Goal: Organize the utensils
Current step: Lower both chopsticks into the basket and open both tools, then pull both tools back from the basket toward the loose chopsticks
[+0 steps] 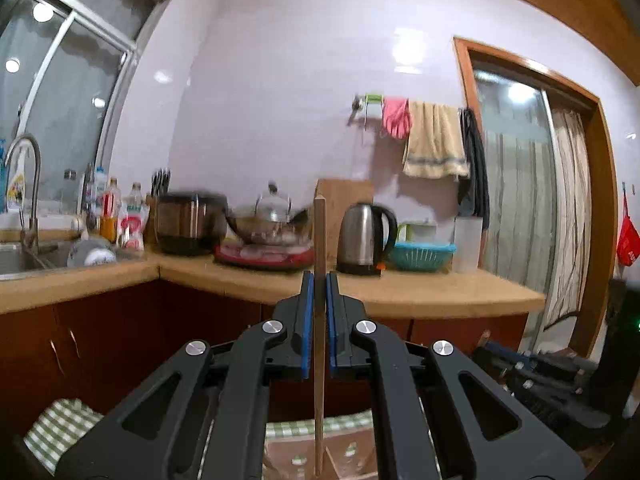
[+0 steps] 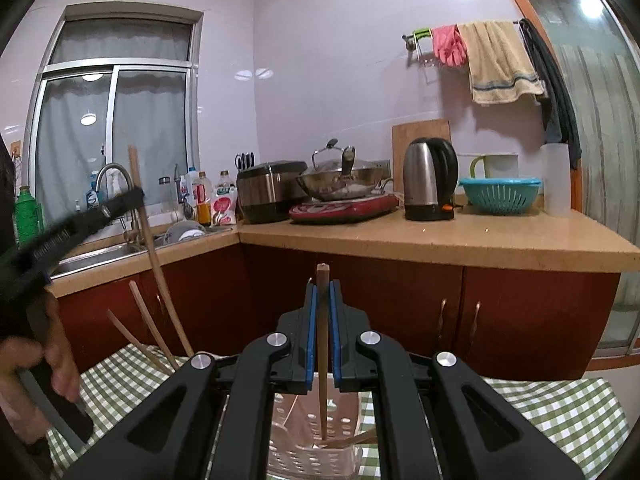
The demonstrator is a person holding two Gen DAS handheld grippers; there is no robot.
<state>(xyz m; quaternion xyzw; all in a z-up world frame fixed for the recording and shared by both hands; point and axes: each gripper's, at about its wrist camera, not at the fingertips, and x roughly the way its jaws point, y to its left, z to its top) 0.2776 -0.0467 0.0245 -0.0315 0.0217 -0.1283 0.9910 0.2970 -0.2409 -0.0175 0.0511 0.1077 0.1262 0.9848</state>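
In the left wrist view my left gripper [image 1: 319, 277] is shut on a wooden chopstick [image 1: 319, 240] that stands upright, its lower end over a pink utensil holder [image 1: 348, 454]. The right wrist view shows my right gripper [image 2: 322, 282] shut on another upright chopstick [image 2: 322, 380], whose lower end is inside the pink perforated holder [image 2: 304, 458]. One more chopstick [image 2: 356, 439] lies in the holder. At the left of that view, the left gripper [image 2: 136, 196] grips its slanted chopstick [image 2: 154, 256]. Two further chopsticks [image 2: 154, 326] lean beside it, their lower ends hidden.
A green checked tablecloth [image 2: 560, 412] covers the table under the holder. A person's hand [image 2: 36, 364] holds the left gripper's handle. Beyond stand red cabinets, a counter [image 2: 440, 236] with a kettle [image 2: 430, 178], a wok, a rice cooker, a teal colander and a sink [image 2: 104, 254].
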